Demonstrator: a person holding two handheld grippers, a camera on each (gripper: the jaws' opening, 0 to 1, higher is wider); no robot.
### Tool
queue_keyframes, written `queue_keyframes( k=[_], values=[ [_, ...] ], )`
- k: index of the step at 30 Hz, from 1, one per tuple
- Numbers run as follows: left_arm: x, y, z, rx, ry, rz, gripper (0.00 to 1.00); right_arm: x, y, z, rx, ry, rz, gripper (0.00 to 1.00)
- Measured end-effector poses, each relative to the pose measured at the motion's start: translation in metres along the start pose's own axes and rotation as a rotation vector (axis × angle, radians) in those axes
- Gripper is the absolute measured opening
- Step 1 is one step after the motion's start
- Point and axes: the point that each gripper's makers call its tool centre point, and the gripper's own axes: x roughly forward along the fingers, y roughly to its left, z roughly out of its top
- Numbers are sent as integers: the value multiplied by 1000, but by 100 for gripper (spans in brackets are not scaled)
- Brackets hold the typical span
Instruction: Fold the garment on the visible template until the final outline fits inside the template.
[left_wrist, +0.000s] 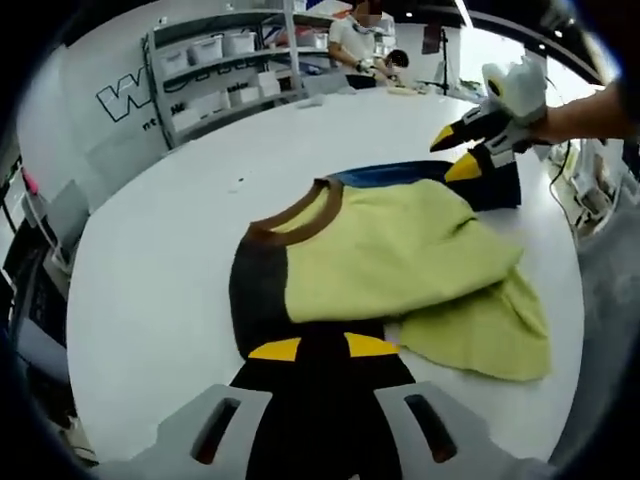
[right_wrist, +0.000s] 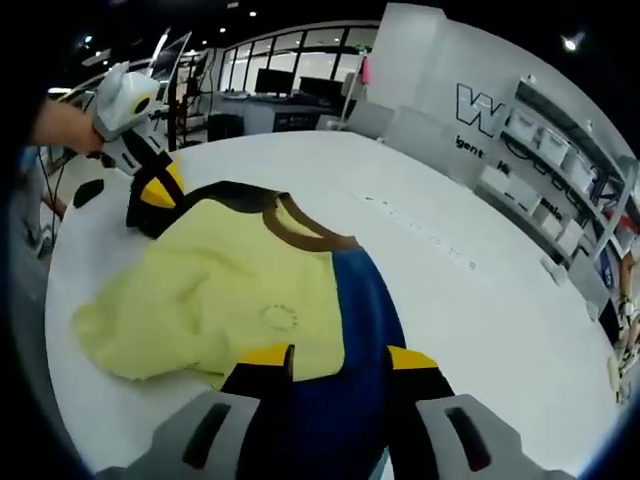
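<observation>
The garment (left_wrist: 390, 250) — a yellow-green shirt with a brown collar (left_wrist: 300, 215), one dark grey sleeve (left_wrist: 258, 295) and one blue sleeve (right_wrist: 350, 340) — lies on the white table (left_wrist: 150, 280), roughly in the middle of it, already partly doubled over on the body side. I see no template outline on the table; I cannot tell whether it lies hidden under the cloth.

My left gripper (left_wrist: 322, 350) sits at the dark sleeve, its yellow-tipped jaws close together at the sleeve's edge. The dark cloth merges with the jaws there, so I cannot tell if it is pinched or merely touched. My right gripper (right_wrist: 340, 358) stands at the blue sleeve, jaws set apart with blue cloth lying between them. They look set around the fabric, but I cannot confirm that they are clamped on it.

Judgement: the step in hand is taking both sleeve ends, ahead of a fold inward across the body. The next move calls for a firm pinch on each sleeve, then an even lift and carry toward the centre line, laying both flat so no loose hem spills out.

Room — the table is bare all round the garment, with wide margin to its curved edge on the collar side. On the hem side, the rumpled yellow corner (left_wrist: 480, 335) lies nearer the rim. Shelving (left_wrist: 225, 70) stands well apart.
</observation>
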Motion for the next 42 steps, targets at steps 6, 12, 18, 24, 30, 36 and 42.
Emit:
queue_keyframes(
  k=[6, 12, 18, 24, 30, 36, 42],
  values=[
    [6, -24, 0, 40, 14, -73, 13, -17, 16, 0, 30, -28, 2, 37],
    [11, -38, 1, 53, 18, -111, 13, -39, 26, 3, 67, -70, -8, 43],
    [18, -50, -3, 67, 35, -143, 13, -59, 38, -1, 162, -90, -10, 54],
    [24, -57, -3, 49, 42, -152, 11, -81, 61, -13, 230, -104, 12, 65],
    [25, -57, -6, 58, 53, -130, 7, -95, 70, -23, 282, -98, 5, 67],
    [24, -59, -14, 70, 58, -127, 3, -101, 69, -29, 330, -98, -25, 67],
    [20, -62, -16, 77, 69, -127, 3, -104, 73, -34, 347, -95, -33, 67]
  ],
)
